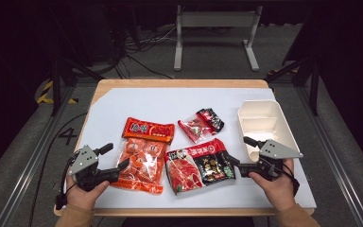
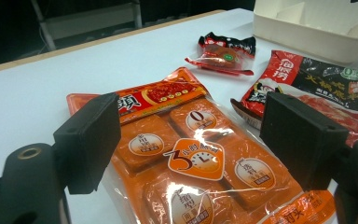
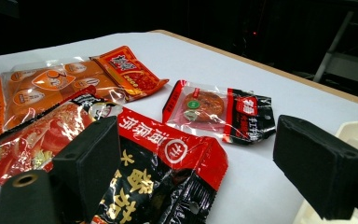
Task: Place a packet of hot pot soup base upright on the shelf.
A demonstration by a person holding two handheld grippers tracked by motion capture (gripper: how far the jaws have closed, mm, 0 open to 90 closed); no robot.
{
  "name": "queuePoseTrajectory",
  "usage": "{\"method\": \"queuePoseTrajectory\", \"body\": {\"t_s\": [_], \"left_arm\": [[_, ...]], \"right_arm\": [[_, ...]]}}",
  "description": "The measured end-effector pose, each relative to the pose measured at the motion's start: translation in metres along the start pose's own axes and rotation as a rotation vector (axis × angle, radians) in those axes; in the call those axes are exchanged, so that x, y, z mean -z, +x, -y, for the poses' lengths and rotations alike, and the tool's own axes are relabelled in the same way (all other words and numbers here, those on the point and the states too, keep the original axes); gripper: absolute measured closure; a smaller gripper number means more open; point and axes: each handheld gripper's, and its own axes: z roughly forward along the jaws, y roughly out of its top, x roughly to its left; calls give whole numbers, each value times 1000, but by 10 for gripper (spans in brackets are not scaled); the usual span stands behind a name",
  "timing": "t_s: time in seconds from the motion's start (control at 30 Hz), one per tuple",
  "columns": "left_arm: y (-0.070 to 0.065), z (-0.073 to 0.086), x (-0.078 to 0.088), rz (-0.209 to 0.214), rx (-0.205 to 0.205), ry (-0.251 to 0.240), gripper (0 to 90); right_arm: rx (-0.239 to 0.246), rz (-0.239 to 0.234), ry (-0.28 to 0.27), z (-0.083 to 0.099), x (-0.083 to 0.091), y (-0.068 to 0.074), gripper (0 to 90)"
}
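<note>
A large orange snack packet (image 1: 142,156) lies flat at the table's front left. My left gripper (image 1: 117,156) is open at its left edge, and in the left gripper view the jaws of this gripper (image 2: 191,140) stand on either side of the orange packet (image 2: 191,158), low over it. A red-and-black packet (image 1: 201,165) lies front centre. My right gripper (image 1: 237,150) is open at its right end. In the right gripper view that gripper (image 3: 196,168) straddles the packet's black end (image 3: 158,163). A small red-and-black packet (image 1: 201,124) lies behind.
A white plastic bin (image 1: 264,125) stands at the right side of the table, just beyond my right gripper. A white sheet (image 1: 137,101) covers the wooden table. A grey metal stand (image 1: 215,28) is on the floor beyond the far edge.
</note>
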Motion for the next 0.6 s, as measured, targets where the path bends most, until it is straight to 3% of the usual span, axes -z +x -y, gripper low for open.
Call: {"method": "queuePoseTrajectory", "body": {"t_s": [0.37,0.6], "left_arm": [[1,0,1,-21,9,-10,231],[1,0,1,-35,16,-13,226]], "right_arm": [[9,12,32,-3,-5,11,93],[-17,6,99,0,-6,14,277]]}}
